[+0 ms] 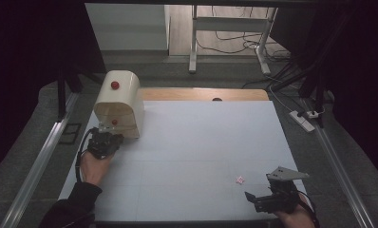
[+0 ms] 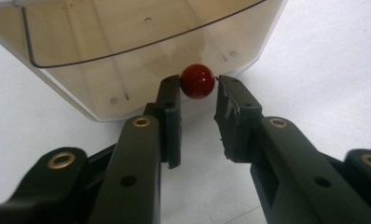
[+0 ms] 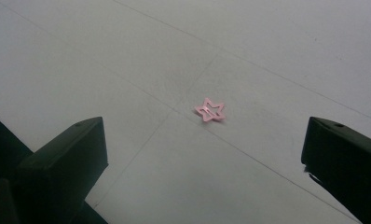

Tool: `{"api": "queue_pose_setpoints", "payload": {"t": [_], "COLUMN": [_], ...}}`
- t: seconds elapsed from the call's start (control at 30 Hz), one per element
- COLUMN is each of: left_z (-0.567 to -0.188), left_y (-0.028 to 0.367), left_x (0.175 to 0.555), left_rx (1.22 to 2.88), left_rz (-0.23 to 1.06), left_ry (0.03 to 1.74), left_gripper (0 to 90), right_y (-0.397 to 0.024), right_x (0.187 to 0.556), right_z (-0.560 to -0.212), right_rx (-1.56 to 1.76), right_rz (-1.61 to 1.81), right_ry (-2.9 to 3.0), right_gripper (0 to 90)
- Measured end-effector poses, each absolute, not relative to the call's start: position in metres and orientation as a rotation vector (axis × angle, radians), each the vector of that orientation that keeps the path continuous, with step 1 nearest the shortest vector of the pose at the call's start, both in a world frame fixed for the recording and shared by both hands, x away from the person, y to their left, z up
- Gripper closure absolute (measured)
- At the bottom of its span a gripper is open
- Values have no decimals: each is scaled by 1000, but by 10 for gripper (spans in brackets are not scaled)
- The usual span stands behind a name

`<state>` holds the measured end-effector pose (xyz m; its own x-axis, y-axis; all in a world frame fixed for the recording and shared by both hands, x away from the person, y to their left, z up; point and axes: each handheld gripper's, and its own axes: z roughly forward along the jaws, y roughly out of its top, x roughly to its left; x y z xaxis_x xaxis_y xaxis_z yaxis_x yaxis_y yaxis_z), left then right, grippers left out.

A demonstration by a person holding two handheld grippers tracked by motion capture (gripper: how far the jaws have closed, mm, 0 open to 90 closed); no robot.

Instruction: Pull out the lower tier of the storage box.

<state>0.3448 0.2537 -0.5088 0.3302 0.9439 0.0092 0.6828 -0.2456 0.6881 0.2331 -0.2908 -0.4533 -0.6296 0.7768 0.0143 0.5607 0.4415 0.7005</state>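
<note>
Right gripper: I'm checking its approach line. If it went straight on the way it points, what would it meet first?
Probably the pink star clip, lying flat on the white table ahead, between the lines of the open right gripper; depth is uncertain.

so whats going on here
A person holds a gripper in each hand at a white table. The left gripper has its jaws around the round red knob on the cream bread-box-style container. The right gripper waits open, with a small pink star-shaped clip lying ahead of it.
</note>
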Motion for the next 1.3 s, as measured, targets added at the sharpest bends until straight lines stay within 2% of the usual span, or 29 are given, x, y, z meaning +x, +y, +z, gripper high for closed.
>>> {"api": "queue_pose_setpoints", "payload": {"t": [0.43,0.47,0.5,0.67,0.73,0.9,1.07,1.1,1.3], "left_z": [-506,-505,-500,-503,-505,-508,-511,-510,-509], "left_y": [249,250,253,258,257,251,244,244,244], "left_x": [342,341,334,333,334,340,343,344,342], "left_rx": [2009,2002,1948,1943,1938,1949,1987,1982,1981], "left_rz": [598,601,607,589,578,604,623,623,611], "left_ry": [1469,1468,1460,1482,1482,1487,1497,1505,1517], "left_gripper": [738,762,896,888,775,684,705,731,740], "right_y": [-291,-292,-292,-291,-291,-291,-291,-291,-291], "right_x": [232,232,232,232,232,233,233,233,233], "right_z": [-453,-453,-453,-453,-453,-453,-453,-453,-453], "right_rx": [1142,1142,1145,1143,1137,1143,1139,1140,1136], "right_rz": [992,993,992,996,997,994,995,994,995], "right_ry": [2382,2378,2377,2379,2380,2384,2383,2384,2383], "right_gripper": [27,27,27,27,27,27,27,27,27]}}
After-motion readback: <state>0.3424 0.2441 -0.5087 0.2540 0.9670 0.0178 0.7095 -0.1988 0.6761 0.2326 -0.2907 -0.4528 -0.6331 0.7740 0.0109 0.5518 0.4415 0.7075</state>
